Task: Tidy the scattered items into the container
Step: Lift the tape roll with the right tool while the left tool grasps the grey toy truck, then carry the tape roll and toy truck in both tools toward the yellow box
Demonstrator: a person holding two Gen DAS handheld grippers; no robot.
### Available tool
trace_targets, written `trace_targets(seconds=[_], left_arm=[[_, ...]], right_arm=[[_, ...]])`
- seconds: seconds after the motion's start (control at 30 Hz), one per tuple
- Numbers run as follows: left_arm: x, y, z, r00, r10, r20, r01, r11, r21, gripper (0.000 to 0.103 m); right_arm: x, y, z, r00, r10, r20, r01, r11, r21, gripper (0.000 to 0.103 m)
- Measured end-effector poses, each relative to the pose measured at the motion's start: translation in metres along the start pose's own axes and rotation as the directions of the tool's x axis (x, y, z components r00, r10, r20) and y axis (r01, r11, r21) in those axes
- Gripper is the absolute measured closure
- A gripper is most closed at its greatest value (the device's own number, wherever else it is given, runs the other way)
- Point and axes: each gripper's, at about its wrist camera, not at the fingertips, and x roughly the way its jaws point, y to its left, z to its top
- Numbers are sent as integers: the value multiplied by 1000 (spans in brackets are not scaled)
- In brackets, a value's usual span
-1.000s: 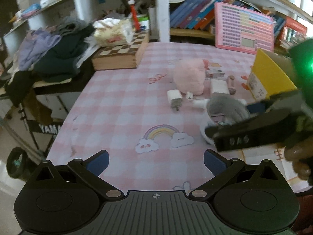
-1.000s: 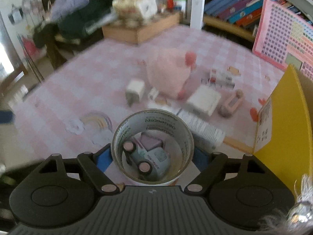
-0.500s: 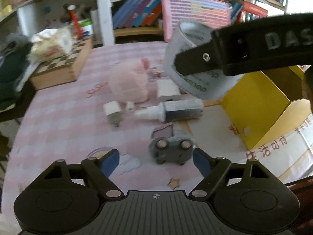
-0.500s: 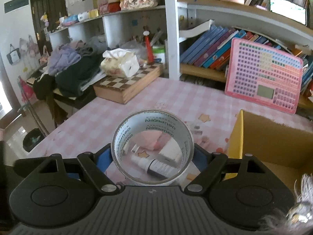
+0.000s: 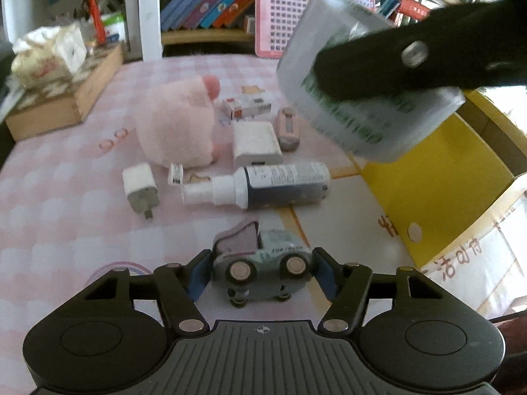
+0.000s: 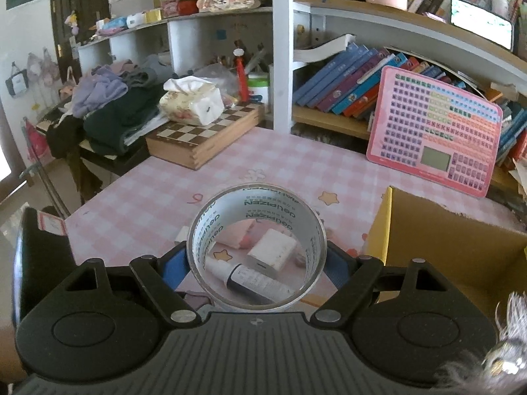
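My left gripper [image 5: 262,271] is closed around a small grey toy truck [image 5: 262,265] that rests on the pink checked table. My right gripper [image 6: 257,265] is shut on a roll of clear tape [image 6: 257,250] and holds it up in the air, left of the open yellow cardboard box [image 6: 454,247]. The tape roll [image 5: 362,98] also hangs high in the left wrist view, above the box [image 5: 438,177]. On the table lie a spray bottle [image 5: 273,186], a pink plush [image 5: 178,125], a white charger [image 5: 140,187] and a white adapter [image 5: 255,141].
A chessboard box [image 6: 207,135] with a tissue pack stands at the table's back left. A pink keypad toy [image 6: 434,131] leans on the bookshelf behind. Clothes are piled on a side stand [image 6: 108,112]. A small pink item [image 5: 288,128] and a small carton [image 5: 245,108] lie by the plush.
My left gripper moved forward and closed around the toy truck. My right gripper lifted the tape roll up off the table and towards the box.
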Motion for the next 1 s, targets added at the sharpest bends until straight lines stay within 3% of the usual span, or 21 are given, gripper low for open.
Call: trace_targets(seconds=[0.27,0.57,0.83,1.0], left_arm=[[-25,12,3,999,-1,45,3,999,-34,39],[-80,40,-10,989,57,140,-38,990,-137,39],[-135,48,-25,977,31,210,9,982,-188,39],[-160,45,-32,972,-25,235,69,981,-180,39]], right_arm=[[-16,7,-5,999,-43,22,43,999,14,21],[-39,32,-14,998,-55,37,54,998,29,21],[-67,46,-32,997,-81,3,80,995,64,21],[-89,55,-51,994,-111,-20,113,990,86,21]])
